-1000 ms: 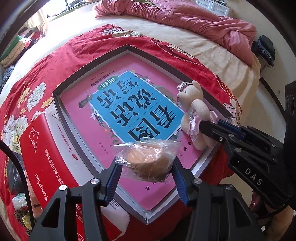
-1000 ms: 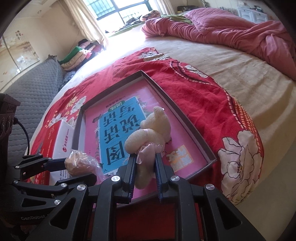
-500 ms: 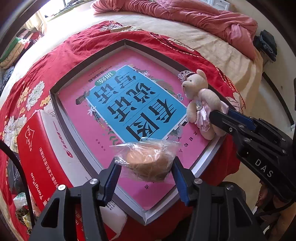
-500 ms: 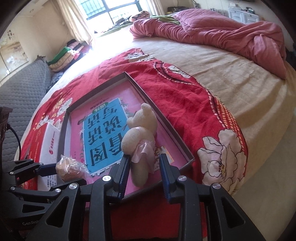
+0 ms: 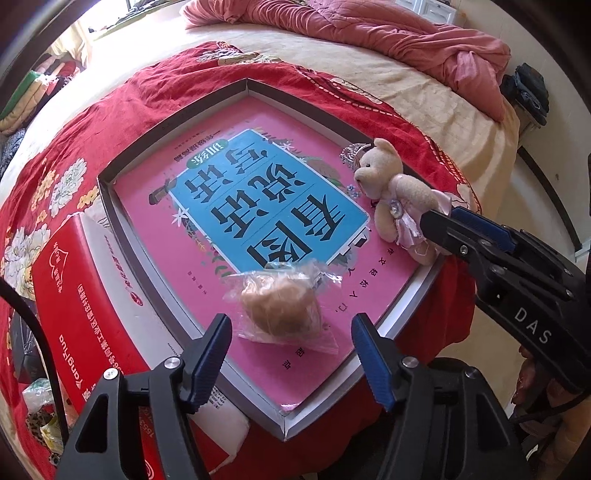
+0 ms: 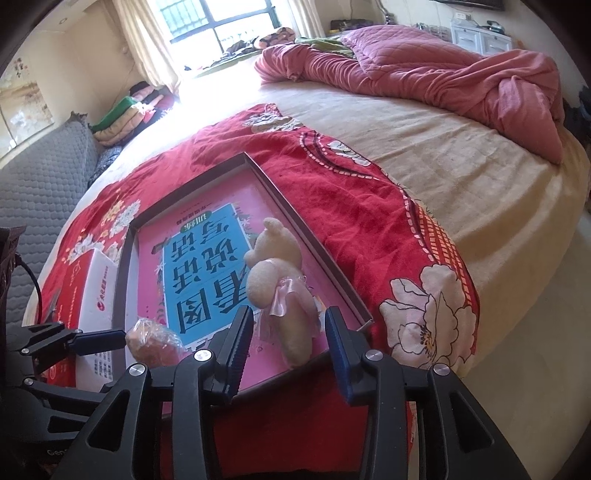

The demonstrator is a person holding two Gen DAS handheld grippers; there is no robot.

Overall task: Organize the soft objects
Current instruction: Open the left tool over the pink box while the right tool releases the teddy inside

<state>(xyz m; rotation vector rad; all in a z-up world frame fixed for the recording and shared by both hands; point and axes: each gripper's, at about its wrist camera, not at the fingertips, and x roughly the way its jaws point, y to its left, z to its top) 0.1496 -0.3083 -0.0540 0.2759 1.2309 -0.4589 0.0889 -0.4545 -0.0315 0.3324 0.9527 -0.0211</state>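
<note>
Low in the left wrist view, the left gripper (image 5: 291, 354) stands released, its jaws just widened off the bagged bun (image 5: 280, 308) lying in the tray (image 5: 110, 206). At middle right, the right gripper (image 6: 290, 332) has likewise been opening around the teddy bear (image 6: 275, 280). Withdrawing carelessly could snag the loose plastic or the bear's pink skirt, dragging either back over the tray's low rim.

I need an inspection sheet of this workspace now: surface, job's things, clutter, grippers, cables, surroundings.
Surface: shallow box on a red floral blanket.
Job's things: bagged bun and teddy bear lie in the box, apart.
Clutter: red carton beside the box.
Grippers: left gripper and right gripper open, jaws just widened, clear of both items.
Cables: black cable at left.
Surroundings: pink quilt, window.
</note>
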